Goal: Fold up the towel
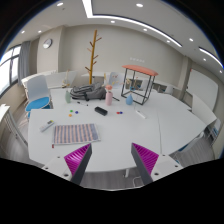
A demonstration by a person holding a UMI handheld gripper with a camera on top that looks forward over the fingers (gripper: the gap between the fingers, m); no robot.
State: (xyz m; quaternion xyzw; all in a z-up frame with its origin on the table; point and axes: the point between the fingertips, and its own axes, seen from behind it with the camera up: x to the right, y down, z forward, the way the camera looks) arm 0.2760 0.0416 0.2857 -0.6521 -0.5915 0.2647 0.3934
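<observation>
A striped towel (72,133) lies flat on the white table (130,135), just ahead of my left finger and a little to its left. My gripper (111,158) hovers above the table's near edge, open, with nothing between its magenta pads (79,156). The towel is well apart from both fingers.
Farther back on the table stand bottles and small items (100,95), a black object (101,111) and a wire rack with an orange top (139,82). A blue chair (37,93) sits at the left, a wooden coat stand (95,55) behind.
</observation>
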